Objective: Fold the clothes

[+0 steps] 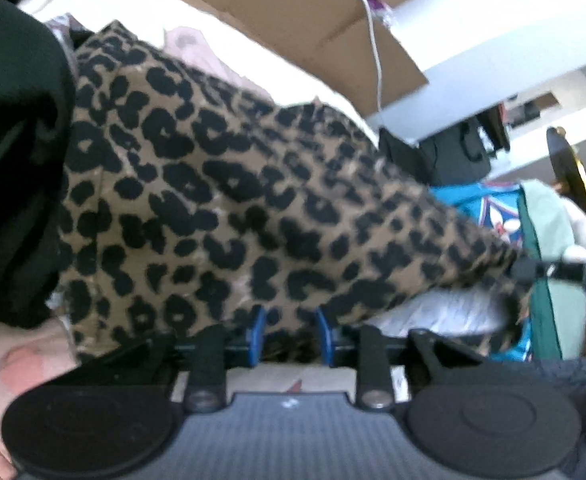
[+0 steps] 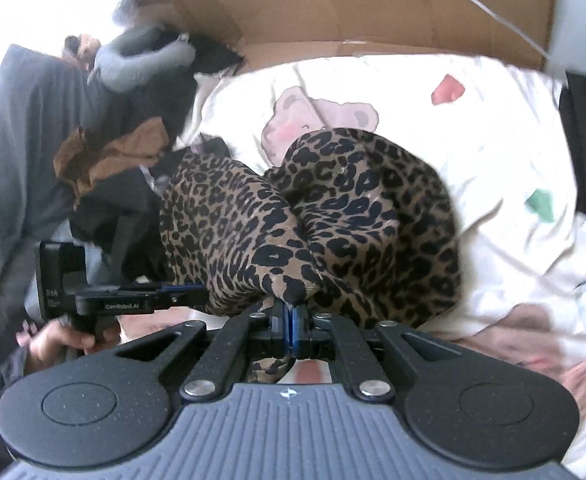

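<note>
A leopard-print garment [image 1: 221,200] stretches across the left wrist view and lies bunched on the bed in the right wrist view [image 2: 365,208]. My left gripper [image 1: 291,332] stands with its blue fingers [image 1: 258,330] apart at the garment's near edge; cloth lies between them without being pinched. From the right wrist camera it shows at the left [image 2: 185,291], held by a hand [image 2: 65,340]. My right gripper [image 2: 291,320] is shut on a fold of the garment, and a cloth end hangs below the pads. It also holds the far right tip of the cloth in the left wrist view [image 1: 523,268].
A white duvet [image 2: 473,128] with cartoon prints covers the bed. A flattened cardboard box [image 2: 373,12] and a white cable [image 1: 377,60] lie behind. Black clothing [image 1: 9,140], a brown garment [image 2: 109,156] and grey clothes [image 2: 141,60] are piled at the left. Bags and clutter [image 1: 493,208] sit beyond the bed.
</note>
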`<state>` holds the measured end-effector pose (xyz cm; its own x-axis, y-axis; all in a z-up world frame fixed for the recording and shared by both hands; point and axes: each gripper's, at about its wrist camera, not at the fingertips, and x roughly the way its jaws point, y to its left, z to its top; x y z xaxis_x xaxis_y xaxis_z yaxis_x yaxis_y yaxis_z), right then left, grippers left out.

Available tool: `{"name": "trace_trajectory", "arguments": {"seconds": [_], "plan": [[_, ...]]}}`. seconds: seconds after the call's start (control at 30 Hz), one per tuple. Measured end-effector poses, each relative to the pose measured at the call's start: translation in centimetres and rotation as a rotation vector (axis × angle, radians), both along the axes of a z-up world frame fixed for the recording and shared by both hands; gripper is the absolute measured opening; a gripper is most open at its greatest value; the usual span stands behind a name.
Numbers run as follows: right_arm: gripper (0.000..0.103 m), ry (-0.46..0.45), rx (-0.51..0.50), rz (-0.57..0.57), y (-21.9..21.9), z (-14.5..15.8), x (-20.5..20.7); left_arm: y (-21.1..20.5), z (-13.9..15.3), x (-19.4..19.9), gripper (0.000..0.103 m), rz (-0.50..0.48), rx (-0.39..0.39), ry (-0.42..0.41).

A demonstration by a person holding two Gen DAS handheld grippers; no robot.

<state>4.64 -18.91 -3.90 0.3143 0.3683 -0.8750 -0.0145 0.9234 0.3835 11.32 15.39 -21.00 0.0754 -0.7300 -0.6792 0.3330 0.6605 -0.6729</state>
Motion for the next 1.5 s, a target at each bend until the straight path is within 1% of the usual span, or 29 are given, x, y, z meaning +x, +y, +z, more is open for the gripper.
{"name": "trace_trajectory", "arguments": {"seconds": [0.1,0.17,0.2,0.23,0.27,0.3,0.37,0.43,0.5,0.57,0.6,0.67,0.73,0.77,0.8,0.83,0.87,0.9,0.93,0.97,1.0,1.07,1.2,1.3,1.37,1.4,1.5], "plan": [[0.000,0.039,-0.077,0.087,-0.7,1.4,1.3,-0.3,-0.4,-0.1,0.030,-0.013,0.022,0.009],[0.000,0.062,-0.132,0.121,-1.4,1.7,2.0,0.5,-0.1,0.5,0.031,0.034,0.006,0.005],[0.000,0.076,-0.158,0.131,-2.0,1.7,2.3,1.0,0.1,0.8,0.039,0.065,0.013,-0.010],[0.000,0.093,-0.181,0.135,-2.4,1.4,2.5,1.4,0.3,1.2,0.044,0.095,0.021,-0.024],[0.000,0.117,-0.204,0.138,-3.1,1.0,2.7,1.9,0.5,1.5,0.053,0.126,0.029,-0.039],[0.000,0.138,-0.222,0.144,-3.6,0.5,2.8,2.1,0.7,1.7,0.055,0.150,0.053,-0.063],[0.000,0.196,-0.239,0.169,-4.5,-1.1,2.3,2.3,0.2,2.2,0.055,0.178,0.069,-0.049],[0.000,0.249,-0.238,0.201,-4.8,-2.8,1.7,2.3,-0.4,2.6,0.058,0.203,0.089,-0.033],[0.000,0.292,-0.229,0.232,-4.8,-4.2,0.8,2.0,-1.1,3.0,0.058,0.217,0.150,-0.031],[0.000,0.313,-0.218,0.253,-4.7,-5.4,-0.3,1.7,-1.4,3.5,0.060,0.223,0.189,-0.038],[0.000,0.319,-0.198,0.242,-4.8,-5.9,-0.7,1.4,-1.3,3.8,0.063,0.222,0.178,-0.042],[0.001,0.350,-0.168,0.277,-4.4,-6.5,-1.6,0.9,-1.2,4.1,0.064,0.214,0.153,-0.044],[0.005,0.337,-0.163,0.331,-3.7,-6.6,-2.2,0.4,-1.0,4.5,0.061,0.199,0.125,-0.042],[0.005,0.338,-0.153,0.339,-3.7,-6.8,-2.3,0.1,-0.9,4.6,0.055,0.191,0.110,-0.040],[0.007,0.341,-0.146,0.338,-3.8,-6.9,-2.2,-0.3,-1.0,4.6,0.040,0.180,0.090,-0.027],[0.009,0.336,-0.144,0.338,-3.7,-6.8,-1.9,-0.7,-1.2,4.6,0.030,0.169,0.077,-0.011],[0.011,0.330,-0.142,0.337,-3.7,-6.7,-1.6,-1.1,-1.5,4.6,0.011,0.157,0.063,0.005],[0.016,0.315,-0.139,0.342,-3.7,-6.5,-1.6,-1.4,-1.6,4.1,0.004,0.138,0.060,0.016],[0.028,0.300,-0.135,0.344,-3.7,-6.2,-1.3,-1.6,-1.7,3.8,0.005,0.119,0.062,0.014],[0.035,0.284,-0.130,0.346,-3.7,-6.0,-1.0,-1.9,-1.7,3.5,0.005,0.099,0.065,0.011],[0.040,0.269,-0.128,0.346,-3.6,-5.8,-0.7,-2.3,-1.7,3.1,0.005,0.075,0.077,-0.005],[0.040,0.245,-0.127,0.353,-3.5,-5.6,-0.1,-2.7,-1.8,2.3,0.005,0.031,0.091,-0.023],[0.040,0.191,-0.142,0.338,-3.1,-5.8,1.1,-3.6,-2.1,1.4,0.003,-0.026,0.060,-0.007],[0.047,0.142,-0.167,0.346,-2.3,-6.0,1.7,-3.5,-2.3,0.8,0.003,-0.043,0.043,0.002],[0.050,0.128,-0.167,0.367,-1.6,-6.1,2.2,-3.2,-2.1,0.5,0.003,-0.051,0.031,0.005],[0.054,0.121,-0.166,0.378,-1.3,-6.2,2.4,-3.4,-2.1,0.4,0.003,-0.056,0.023,0.005],[0.058,0.112,-0.167,0.395,-0.3,-6.9,3.3,-3.4,-2.1,-0.5,0.003,-0.083,0.005,0.014]]}}
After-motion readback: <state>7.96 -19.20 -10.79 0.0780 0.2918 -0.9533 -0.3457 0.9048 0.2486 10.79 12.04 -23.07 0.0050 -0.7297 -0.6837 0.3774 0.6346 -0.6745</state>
